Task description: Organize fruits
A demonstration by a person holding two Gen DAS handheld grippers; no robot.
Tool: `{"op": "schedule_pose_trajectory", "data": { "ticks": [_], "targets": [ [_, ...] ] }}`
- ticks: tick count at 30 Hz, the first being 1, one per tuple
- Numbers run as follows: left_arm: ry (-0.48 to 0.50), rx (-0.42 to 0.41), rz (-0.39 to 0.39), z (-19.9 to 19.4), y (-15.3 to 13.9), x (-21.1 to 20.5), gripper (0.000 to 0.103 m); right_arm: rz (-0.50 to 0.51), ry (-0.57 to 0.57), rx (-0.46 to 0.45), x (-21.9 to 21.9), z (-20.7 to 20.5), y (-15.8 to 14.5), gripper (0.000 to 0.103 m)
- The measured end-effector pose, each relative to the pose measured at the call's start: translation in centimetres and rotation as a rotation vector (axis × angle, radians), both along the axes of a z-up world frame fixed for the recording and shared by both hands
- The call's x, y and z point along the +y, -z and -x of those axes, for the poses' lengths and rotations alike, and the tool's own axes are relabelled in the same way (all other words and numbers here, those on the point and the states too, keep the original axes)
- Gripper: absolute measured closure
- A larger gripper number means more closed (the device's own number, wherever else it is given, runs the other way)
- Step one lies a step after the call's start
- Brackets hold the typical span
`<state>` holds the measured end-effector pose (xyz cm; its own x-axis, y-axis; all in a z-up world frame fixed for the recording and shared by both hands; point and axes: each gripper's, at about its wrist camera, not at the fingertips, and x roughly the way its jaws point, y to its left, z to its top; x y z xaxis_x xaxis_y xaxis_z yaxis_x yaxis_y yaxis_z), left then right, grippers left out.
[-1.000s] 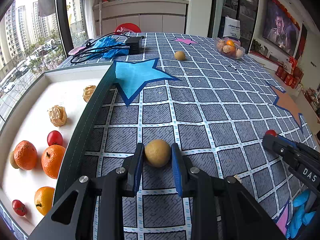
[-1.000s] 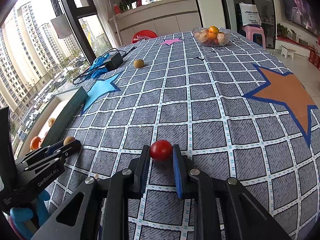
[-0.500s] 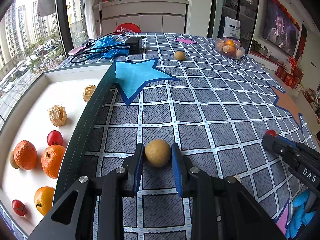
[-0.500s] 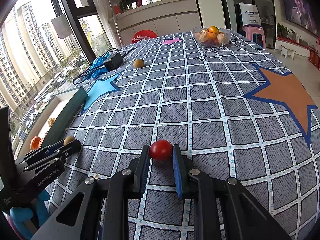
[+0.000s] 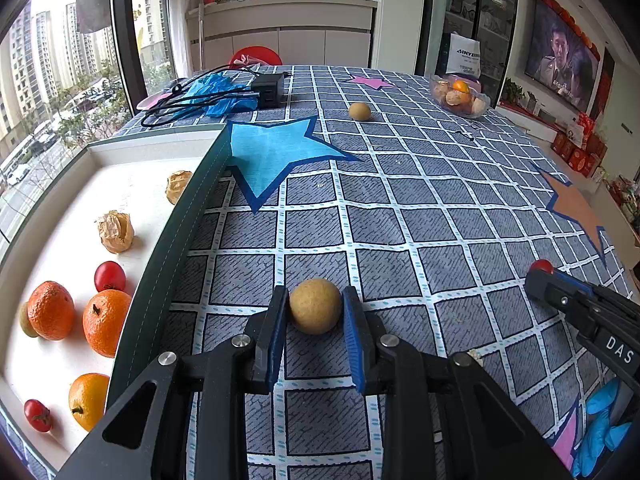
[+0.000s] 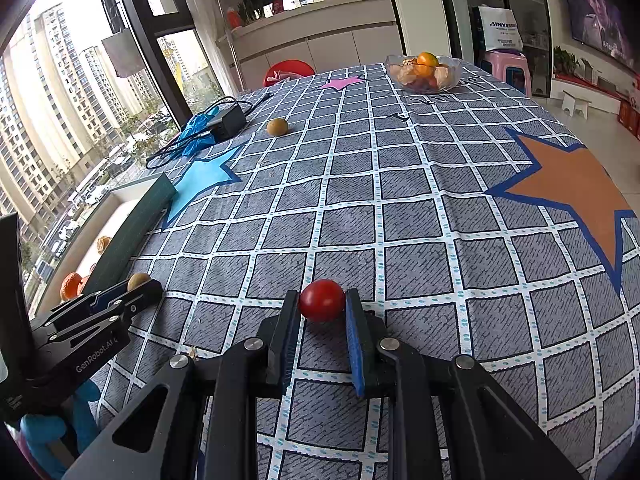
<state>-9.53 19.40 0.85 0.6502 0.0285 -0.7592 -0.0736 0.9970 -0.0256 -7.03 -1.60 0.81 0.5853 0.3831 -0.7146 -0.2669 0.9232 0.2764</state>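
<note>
My left gripper (image 5: 315,306) is shut on a round tan-brown fruit (image 5: 315,306) just above the checked tablecloth, right beside the tray's dark rim. My right gripper (image 6: 322,301) is shut on a small red tomato (image 6: 322,301) low over the cloth; it also shows at the right of the left wrist view (image 5: 541,269). The white tray (image 5: 64,232) at the left holds several oranges (image 5: 105,322), small red tomatoes (image 5: 109,276) and papery husked fruits (image 5: 116,231). Another tan fruit (image 5: 359,111) lies far back on the cloth.
A glass bowl (image 6: 425,73) of oranges and peels stands at the far right of the table. A black power adapter (image 5: 268,90) with cables and blue gloves (image 5: 212,94) lies at the far left. Blue-gloved hands hold both grippers.
</note>
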Motion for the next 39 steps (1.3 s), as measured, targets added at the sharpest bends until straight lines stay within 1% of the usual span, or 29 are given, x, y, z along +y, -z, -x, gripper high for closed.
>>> {"op": "schedule_pose_trajectory", "data": {
  "ticks": [9,14,18,22,26,30,35,39],
  "targets": [
    [0.001,-0.002,0.01,0.0,0.0,0.0,0.074,0.004,0.0,-0.001,0.0,0.0,0.0,0.08],
    [0.016,-0.007,0.041,0.1,-0.1,0.3,0.074,0.002,-0.003,0.004,0.1,0.0,0.0,0.08],
    [0.034,-0.004,0.041,0.4,-0.2,0.3,0.075,0.041,-0.004,0.01,0.5,0.1,-0.2,0.08],
    [0.063,0.007,0.097,1.1,-0.5,0.7,0.075,0.066,-0.002,0.016,0.7,0.6,-0.7,0.08],
    [0.074,-0.016,0.138,2.1,-1.7,1.4,0.075,0.058,-0.002,0.022,0.8,0.9,-1.6,0.08],
    [0.084,-0.037,0.143,2.8,-2.7,1.9,0.075,0.064,-0.014,0.019,1.8,1.0,-2.4,0.08],
    [0.087,-0.046,0.162,3.6,-3.2,2.9,0.075,0.058,-0.044,0.043,3.6,1.2,-2.7,0.08],
    [0.078,-0.079,0.164,4.3,-4.4,4.3,0.075,0.077,-0.086,0.021,6.0,1.5,-4.0,0.08]
  ]
}}
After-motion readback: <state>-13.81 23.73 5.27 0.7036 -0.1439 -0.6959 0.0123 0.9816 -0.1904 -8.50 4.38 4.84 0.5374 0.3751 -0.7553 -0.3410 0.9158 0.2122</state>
